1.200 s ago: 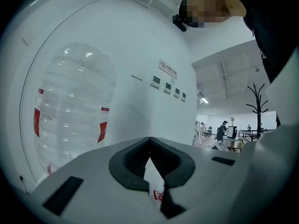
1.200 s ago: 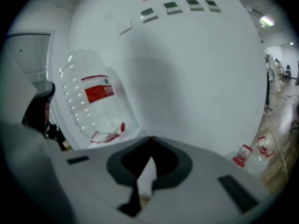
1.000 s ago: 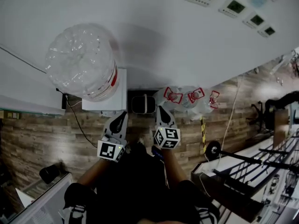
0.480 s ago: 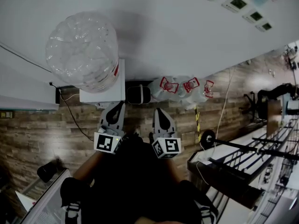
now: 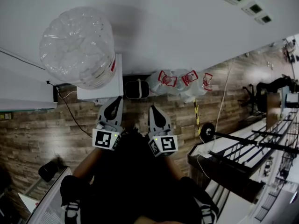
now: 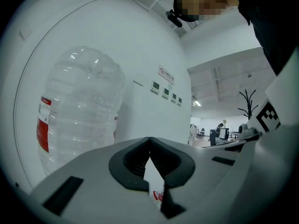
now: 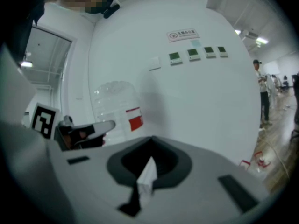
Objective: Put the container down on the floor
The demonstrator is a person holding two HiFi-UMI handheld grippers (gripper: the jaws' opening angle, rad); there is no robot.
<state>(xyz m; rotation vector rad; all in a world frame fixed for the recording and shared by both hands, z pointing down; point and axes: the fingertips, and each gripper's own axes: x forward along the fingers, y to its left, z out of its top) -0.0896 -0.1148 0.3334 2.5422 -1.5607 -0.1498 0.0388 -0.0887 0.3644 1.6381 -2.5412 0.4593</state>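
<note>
A big clear water jug with a red label stands upside down on a white dispenser against the wall, at the upper left of the head view. It also fills the left of the left gripper view as the jug and shows smaller as the jug in the right gripper view. My left gripper points at the dispenser's base, just short of it, jaws shut and empty. My right gripper hangs beside it to the right, also shut with nothing held.
A small dark bin sits on the wood floor right of the dispenser. Several empty clear jugs with red labels lie further right. A black cable runs left of the dispenser. Black racks stand at the right.
Both grippers have edged up and slightly left toward the wall and dispenser. Their jaws stay shut and the jug has not moved from the dispenser.
</note>
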